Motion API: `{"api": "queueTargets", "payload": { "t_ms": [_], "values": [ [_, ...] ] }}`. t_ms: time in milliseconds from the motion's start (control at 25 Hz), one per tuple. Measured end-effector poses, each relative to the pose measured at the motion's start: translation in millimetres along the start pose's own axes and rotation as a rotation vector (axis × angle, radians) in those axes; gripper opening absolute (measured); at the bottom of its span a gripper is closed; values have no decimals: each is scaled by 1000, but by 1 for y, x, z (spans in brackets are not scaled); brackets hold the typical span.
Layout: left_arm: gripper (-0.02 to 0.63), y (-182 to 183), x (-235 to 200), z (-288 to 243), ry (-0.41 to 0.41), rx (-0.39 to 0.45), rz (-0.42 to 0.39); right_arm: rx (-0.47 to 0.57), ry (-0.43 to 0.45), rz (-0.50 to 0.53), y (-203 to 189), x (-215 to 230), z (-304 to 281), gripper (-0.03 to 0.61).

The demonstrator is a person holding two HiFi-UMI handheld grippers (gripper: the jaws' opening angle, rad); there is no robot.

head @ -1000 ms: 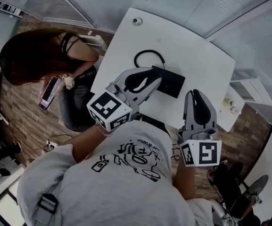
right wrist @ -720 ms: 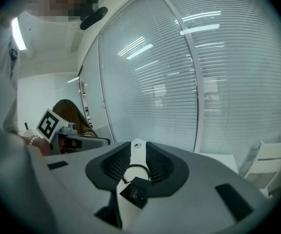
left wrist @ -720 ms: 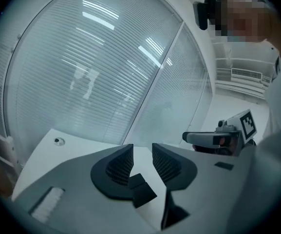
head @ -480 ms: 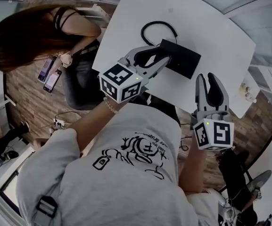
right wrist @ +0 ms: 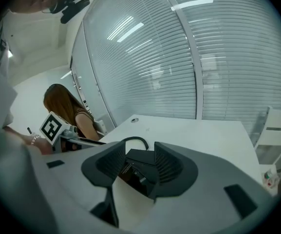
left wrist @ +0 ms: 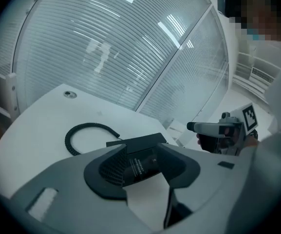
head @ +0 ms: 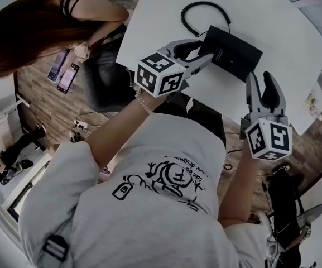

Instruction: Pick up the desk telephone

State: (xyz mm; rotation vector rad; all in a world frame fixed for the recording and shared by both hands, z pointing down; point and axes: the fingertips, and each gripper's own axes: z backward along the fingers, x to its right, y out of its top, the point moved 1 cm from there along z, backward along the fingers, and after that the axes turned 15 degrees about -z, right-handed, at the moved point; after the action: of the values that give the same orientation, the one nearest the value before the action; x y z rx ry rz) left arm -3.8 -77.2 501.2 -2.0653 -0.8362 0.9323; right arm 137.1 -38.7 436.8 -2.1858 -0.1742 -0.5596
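Note:
The black desk telephone (head: 231,54) lies flat on the white table (head: 161,15), and its coiled cord (head: 201,11) loops off behind it. My left gripper (head: 201,51) reaches in from the left, its tips by the phone's left edge. Its jaws are opening with nothing pressed between them. In the left gripper view the telephone (left wrist: 141,152) shows just beyond the jaws. My right gripper (head: 262,80) hangs at the table's near edge, just short of the phone's near right corner. Its jaws are opening too and hold nothing. The telephone (right wrist: 141,168) sits beyond them.
A seated person with long hair (head: 32,27) is at the table's left side, holding two mobile phones (head: 65,74). A round grommet (left wrist: 70,94) sits in the tabletop's far part. A white shelf unit (head: 316,102) stands right of the table. Glass walls with blinds stand behind.
Both grippers have sunk toward the telephone, the left one now at its left edge. Both pairs of jaws stand wider apart than before.

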Motion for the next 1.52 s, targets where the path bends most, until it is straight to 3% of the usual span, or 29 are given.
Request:
{"api": "queueTargets", "payload": {
  "t_ms": [320, 840, 1160, 1520],
  "values": [
    [222, -43, -22, -28, -23, -73, 86, -91, -11, -80, -37, 29, -36, 209],
    [271, -73, -32, -58, -103, -117, 242, -168, -56, -165, -71, 58, -64, 227],
    [270, -77, -32, -63, -103, -147, 248, -186, -23, -244, -80, 61, -71, 227],
    [270, -66, -25, -56, -116, -169, 261, -175, -43, -246, -63, 51, -64, 225]
  ]
}}
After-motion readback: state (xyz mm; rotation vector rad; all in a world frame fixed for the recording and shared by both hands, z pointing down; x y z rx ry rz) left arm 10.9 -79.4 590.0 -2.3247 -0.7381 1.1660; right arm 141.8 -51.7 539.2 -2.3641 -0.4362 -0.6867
